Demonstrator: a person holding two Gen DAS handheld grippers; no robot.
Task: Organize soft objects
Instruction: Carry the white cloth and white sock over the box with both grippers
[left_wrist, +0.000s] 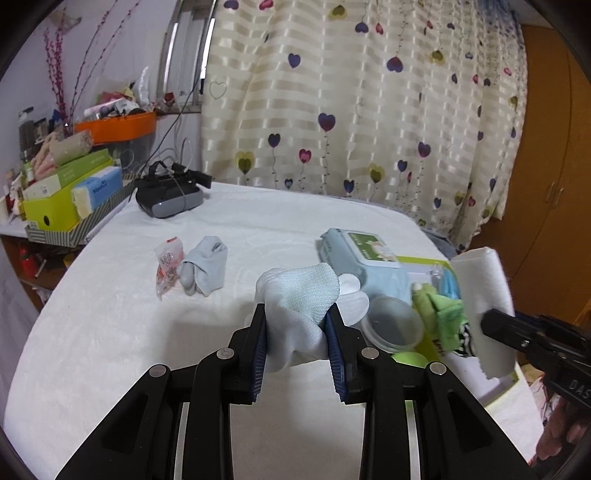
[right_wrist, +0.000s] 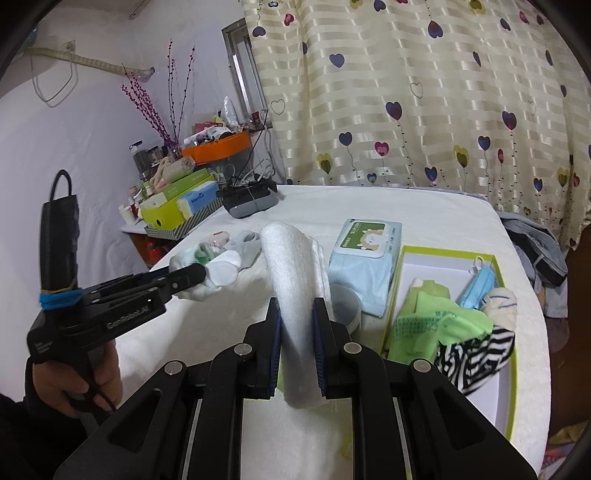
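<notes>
My left gripper (left_wrist: 296, 314) is shut on a white and pale blue sock (left_wrist: 303, 291), held above the white table; it also shows in the right wrist view (right_wrist: 207, 275). My right gripper (right_wrist: 297, 310) is shut on a folded white cloth (right_wrist: 291, 280), held upright beside the green-rimmed box (right_wrist: 406, 254); the cloth also shows in the left wrist view (left_wrist: 487, 295). The box holds a green sock (right_wrist: 432, 321), a zebra-striped cloth (right_wrist: 476, 354), a blue face mask (right_wrist: 478, 284) and a white sock with blue stripes (right_wrist: 500, 299). A grey sock (left_wrist: 207, 266) lies on the table at the left.
A blue wet-wipes pack (left_wrist: 358, 254) lies next to the box, with a clear round lid (left_wrist: 393, 325) in front of it. A small red-printed packet (left_wrist: 168, 264) lies by the grey sock. A black headset (left_wrist: 170, 195) sits at the table's far left corner. A cluttered shelf (left_wrist: 66, 184) stands left.
</notes>
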